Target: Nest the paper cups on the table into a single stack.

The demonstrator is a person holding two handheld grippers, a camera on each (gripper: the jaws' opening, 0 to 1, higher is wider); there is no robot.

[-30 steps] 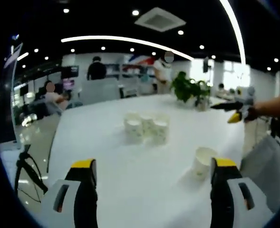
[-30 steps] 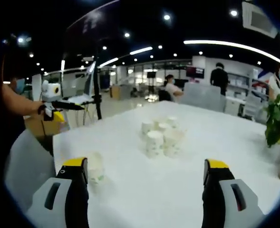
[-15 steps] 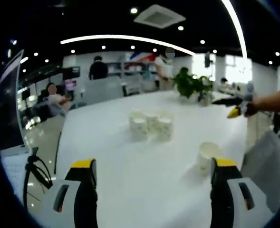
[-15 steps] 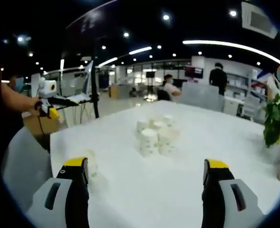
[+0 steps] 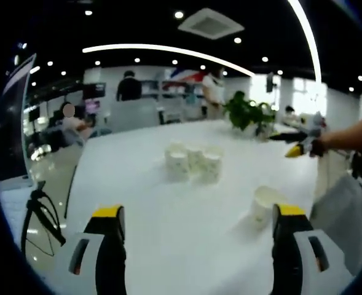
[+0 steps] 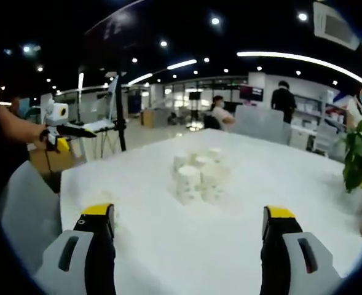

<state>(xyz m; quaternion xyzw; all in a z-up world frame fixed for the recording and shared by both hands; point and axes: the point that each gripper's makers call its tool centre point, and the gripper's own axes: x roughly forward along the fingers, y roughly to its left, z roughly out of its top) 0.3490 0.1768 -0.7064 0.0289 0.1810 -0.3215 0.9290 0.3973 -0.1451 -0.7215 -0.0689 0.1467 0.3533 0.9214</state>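
Note:
A cluster of several white paper cups (image 5: 193, 163) stands upright in the middle of the white table (image 5: 168, 233). The same cluster (image 6: 196, 176) lies ahead in the right gripper view. One lone cup (image 5: 265, 203) stands apart, just beyond the right-hand jaw of my left gripper (image 5: 199, 214), which is open and holds nothing. My right gripper (image 6: 188, 215) is open too, short of the cluster. The right gripper (image 5: 300, 146) hangs in a hand over the table's right side. At the left of the right gripper view, the left gripper (image 6: 61, 130) is held above the table's corner.
A potted plant (image 5: 247, 113) stands at the table's far end, also at the right edge (image 6: 359, 161). A grey chair back (image 5: 343, 212) sits by the near table edge. A black stand (image 5: 38, 215) is on the floor to the left. People stand far behind.
Both views have shifted a little with the hands. In the right gripper view the lone cup has slipped behind the left-hand jaw. The cups have not moved; both grippers stay open.

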